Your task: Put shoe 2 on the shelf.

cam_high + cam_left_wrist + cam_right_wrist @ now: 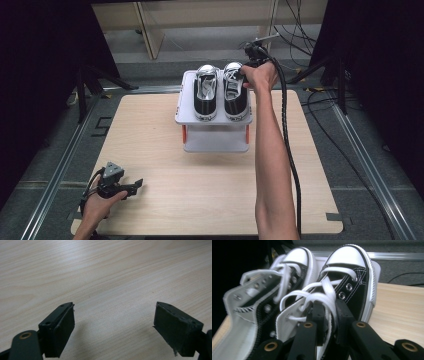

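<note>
A pair of black sneakers with white toe caps and white laces stands on a small white two-level rack (186,100) at the far middle of the table. My right gripper (246,70) reaches over the right shoe (235,97). In the right gripper view its jaws (329,312) stand close together, pinching the laced upper of that shoe (354,277). The left shoe (294,265) sits right beside it, untouched. My left gripper (136,185) rests near the table's front left corner, open, with bare wood between its pads (62,327).
The light wooden table (200,190) has room in front of and beside the rack. A metal rail (365,165) runs along each side. Cables and dark stands lie on the floor behind the table. The right gripper's cable (287,125) trails along the forearm.
</note>
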A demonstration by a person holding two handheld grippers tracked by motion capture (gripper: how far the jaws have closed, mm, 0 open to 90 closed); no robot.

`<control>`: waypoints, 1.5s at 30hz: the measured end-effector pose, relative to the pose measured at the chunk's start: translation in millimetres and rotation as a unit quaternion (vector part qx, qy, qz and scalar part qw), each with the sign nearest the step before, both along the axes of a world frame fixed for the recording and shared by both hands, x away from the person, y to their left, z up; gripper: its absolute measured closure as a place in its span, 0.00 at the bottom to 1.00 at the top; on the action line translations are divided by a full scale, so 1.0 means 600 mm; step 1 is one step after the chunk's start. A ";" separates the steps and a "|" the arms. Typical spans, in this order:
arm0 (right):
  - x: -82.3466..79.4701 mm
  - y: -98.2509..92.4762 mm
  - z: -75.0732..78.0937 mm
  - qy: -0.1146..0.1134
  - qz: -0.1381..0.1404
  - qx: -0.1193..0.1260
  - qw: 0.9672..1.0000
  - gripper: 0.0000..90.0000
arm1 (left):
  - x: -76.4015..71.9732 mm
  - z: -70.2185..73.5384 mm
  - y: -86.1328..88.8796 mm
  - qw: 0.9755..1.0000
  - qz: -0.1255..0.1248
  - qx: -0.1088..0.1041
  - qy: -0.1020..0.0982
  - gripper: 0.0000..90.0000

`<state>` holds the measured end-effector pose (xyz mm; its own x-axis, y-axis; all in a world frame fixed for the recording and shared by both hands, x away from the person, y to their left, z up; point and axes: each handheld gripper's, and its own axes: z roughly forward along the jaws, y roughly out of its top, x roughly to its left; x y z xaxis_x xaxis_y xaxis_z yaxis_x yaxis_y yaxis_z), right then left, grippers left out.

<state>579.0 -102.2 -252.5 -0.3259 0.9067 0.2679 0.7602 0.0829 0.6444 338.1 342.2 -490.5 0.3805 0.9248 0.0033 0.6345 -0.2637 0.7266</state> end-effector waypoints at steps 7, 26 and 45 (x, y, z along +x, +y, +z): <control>-0.002 -0.020 -0.010 0.004 0.027 0.022 0.999 0.76 | 0.001 -0.002 0.000 1.000 0.000 -0.003 0.000 0.19; -0.015 -0.019 -0.023 0.012 0.051 -0.025 0.998 0.93 | 0.002 -0.004 -0.001 1.000 -0.003 0.002 0.005 0.19; -0.019 -0.008 -0.014 0.020 0.055 0.026 0.998 0.91 | 0.001 -0.002 0.000 1.000 -0.010 0.007 0.009 0.19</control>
